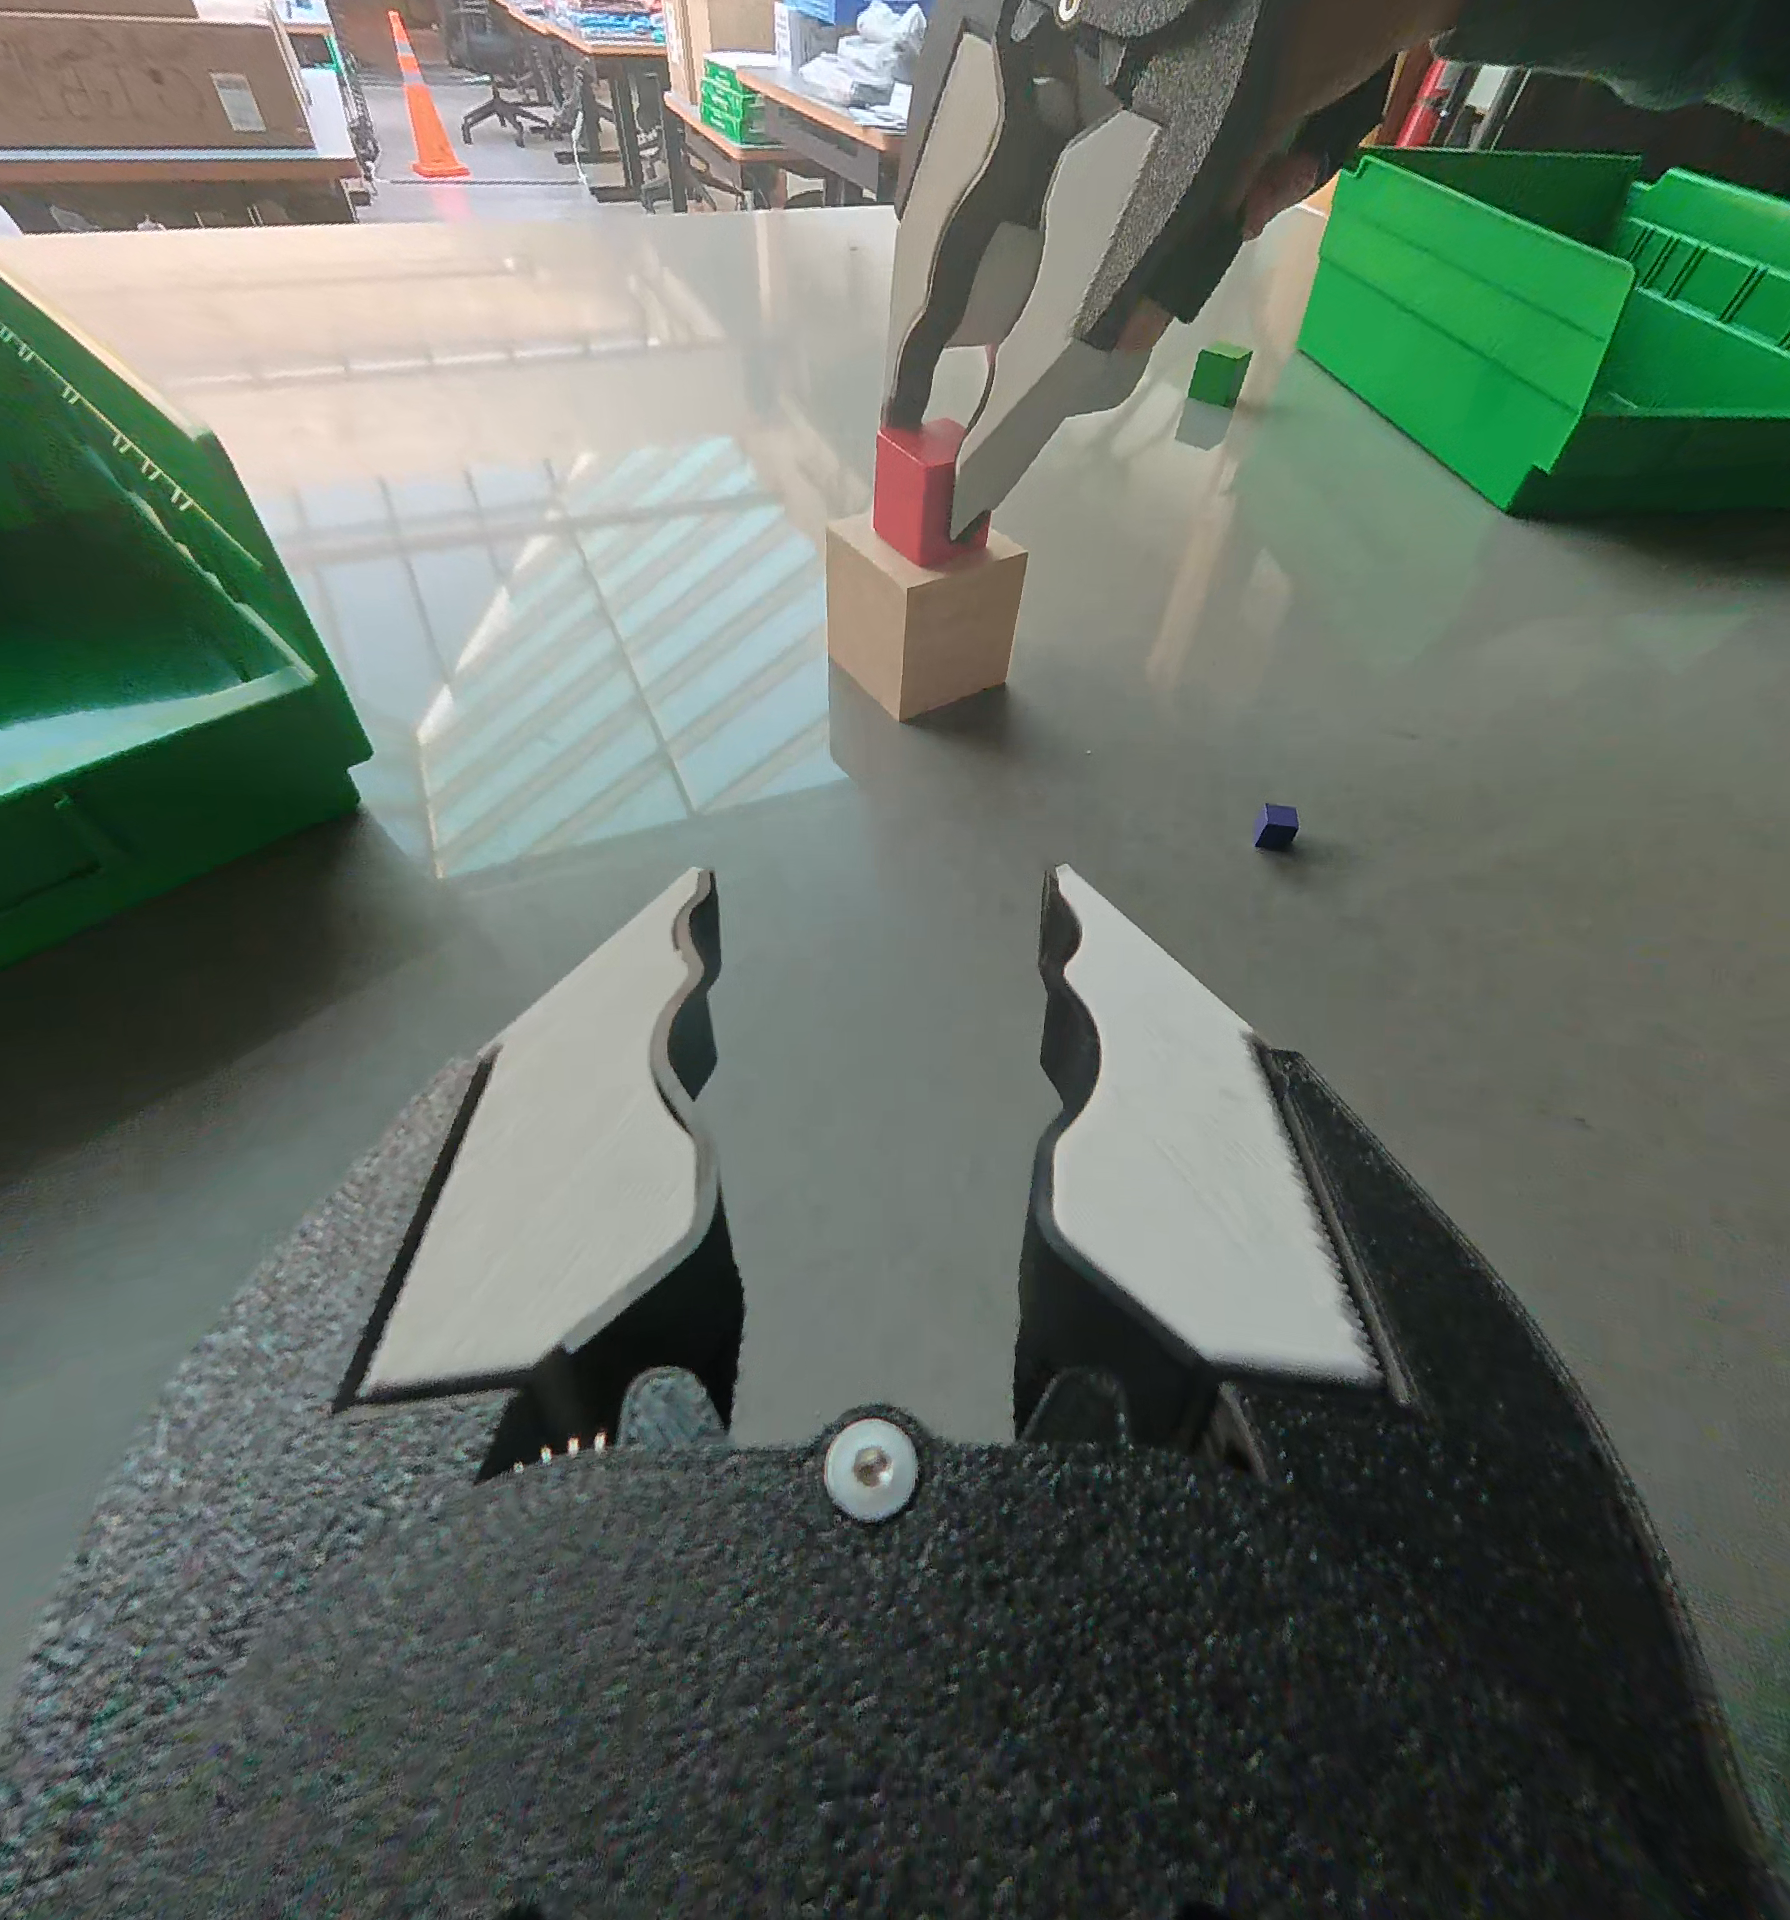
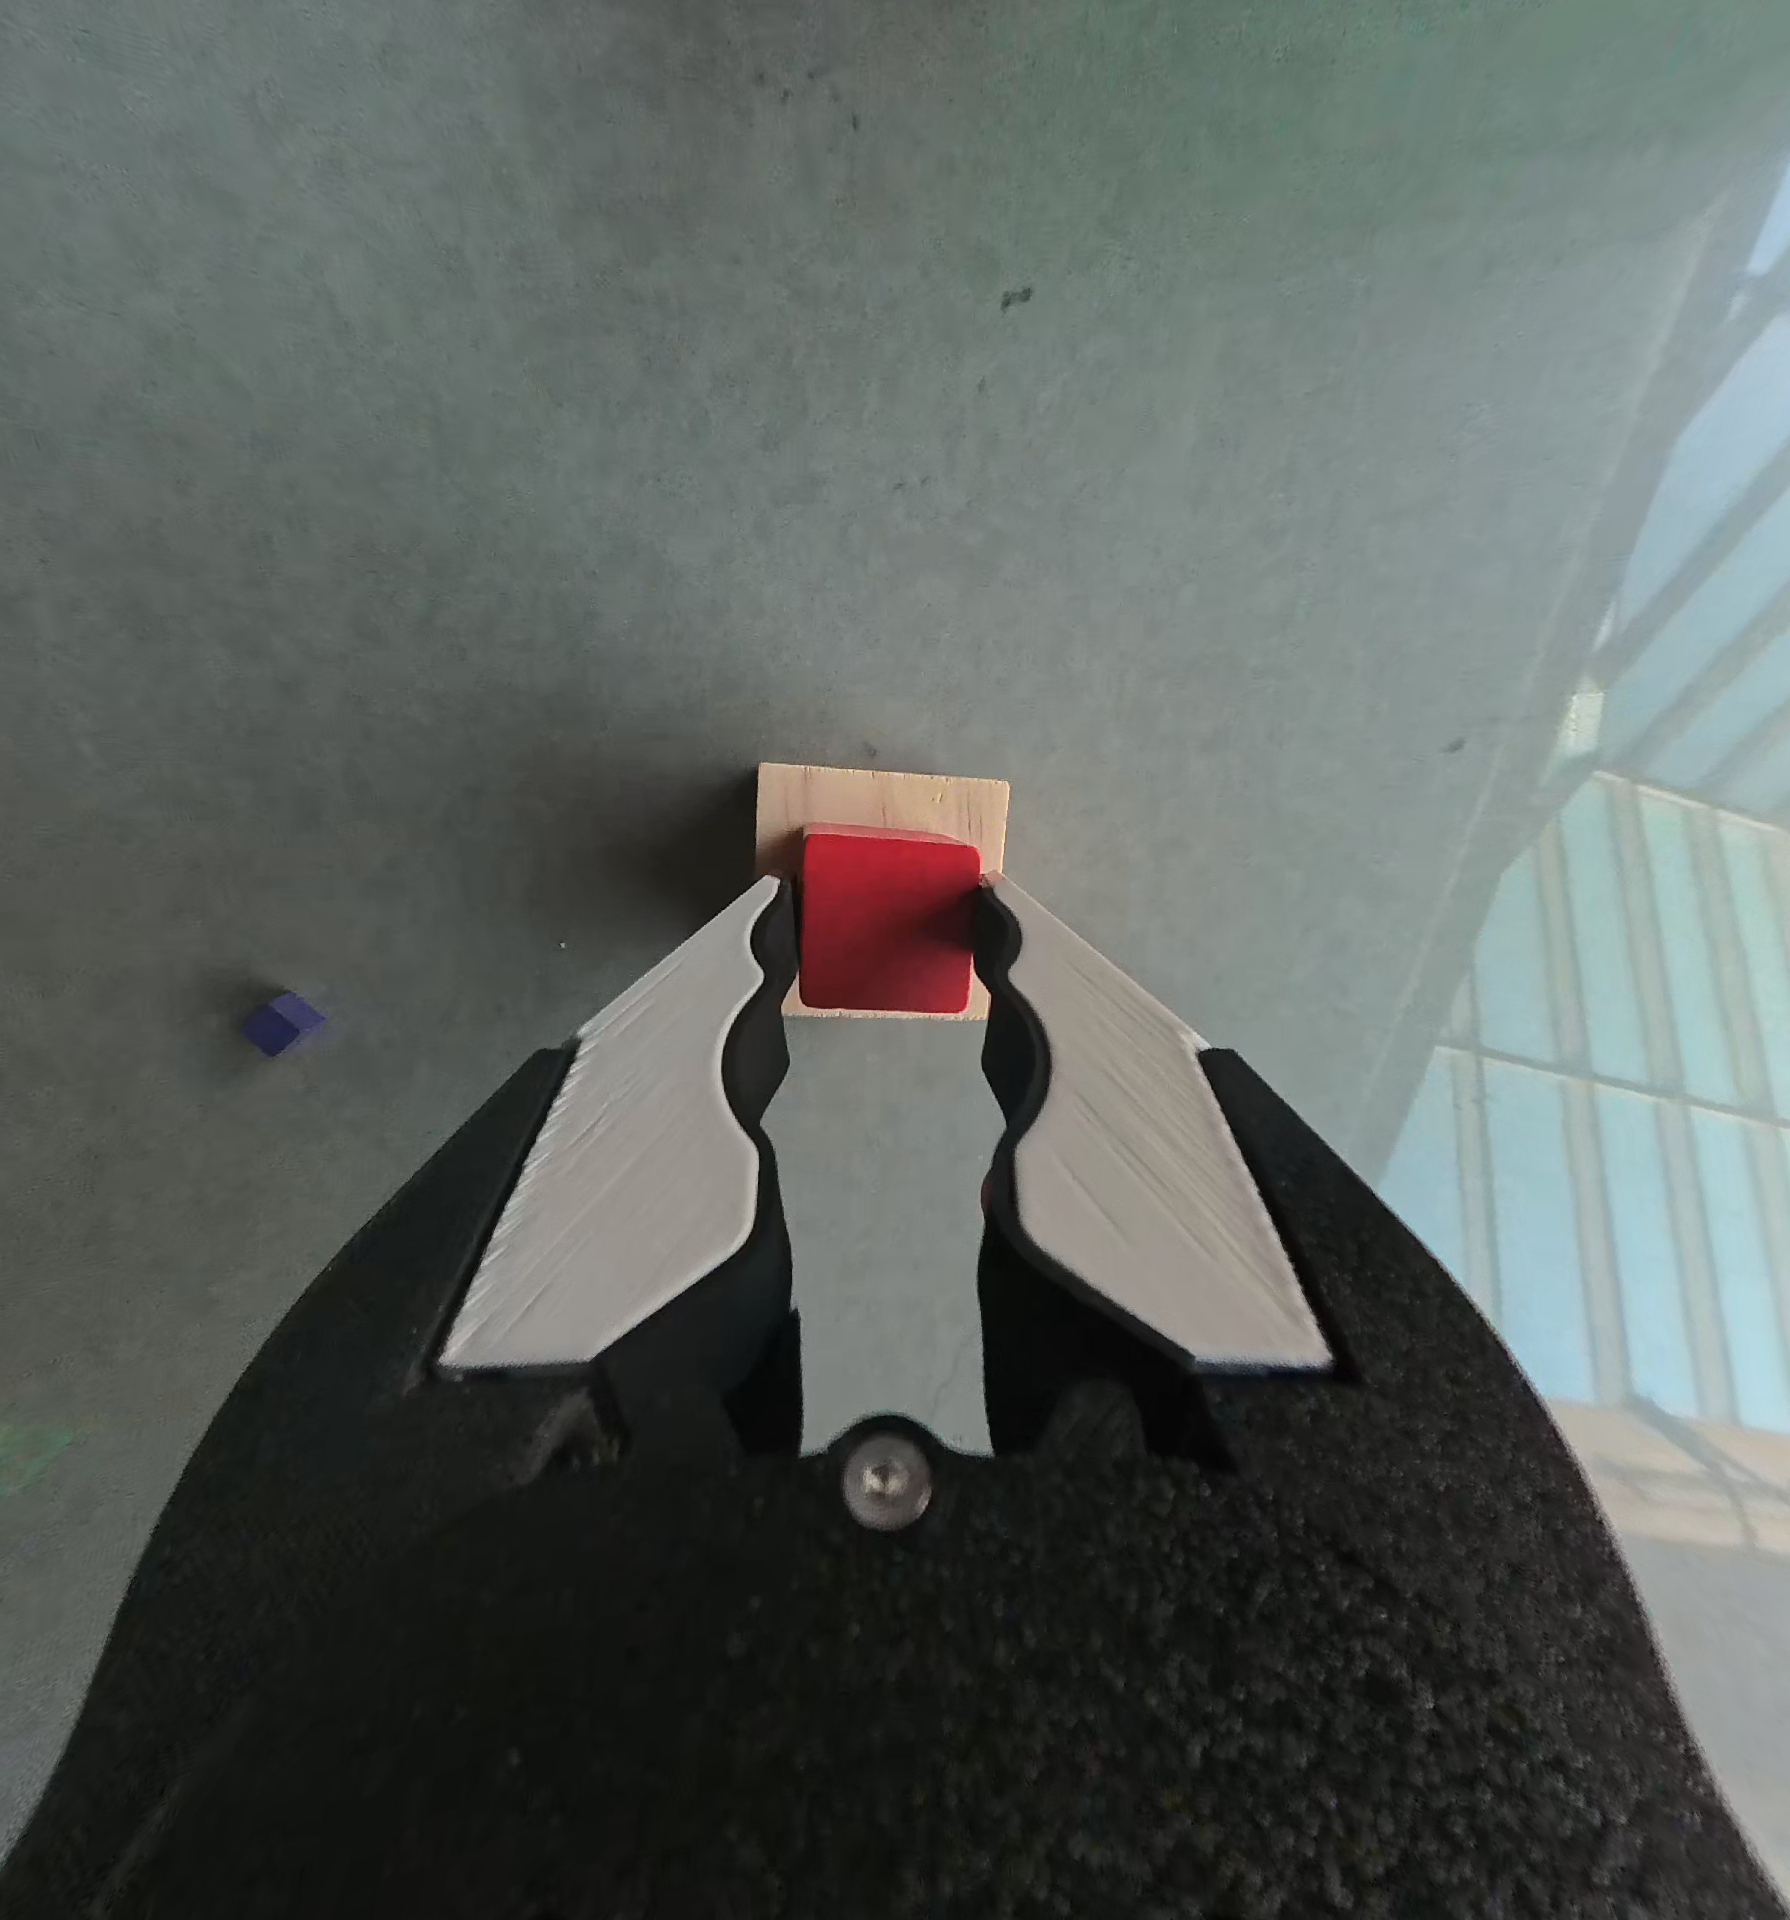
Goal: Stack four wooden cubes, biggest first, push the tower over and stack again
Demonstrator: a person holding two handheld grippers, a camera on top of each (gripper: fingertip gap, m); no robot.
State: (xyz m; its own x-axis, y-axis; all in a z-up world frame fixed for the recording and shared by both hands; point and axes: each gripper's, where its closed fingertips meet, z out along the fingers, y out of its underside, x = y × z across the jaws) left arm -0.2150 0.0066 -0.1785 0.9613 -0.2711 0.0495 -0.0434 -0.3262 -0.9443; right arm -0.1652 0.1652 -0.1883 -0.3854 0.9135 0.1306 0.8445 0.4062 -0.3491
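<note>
The right claw (image 2: 886, 883) pinches a red block (image 2: 886, 925) standing on a wooden cube (image 2: 880, 795). The left claw (image 1: 880, 894) hangs spread above the grey surface (image 1: 1390, 935), holding nothing.

No writing here can be read. At ten o'clock in the left wrist view, the brown cardboard box (image 1: 122, 78) carries a pale sticker and faint marks, too blurred to make out. The green plastic bin (image 1: 91, 623) at nine o'clock shows only small tick marks along its rim.
</note>
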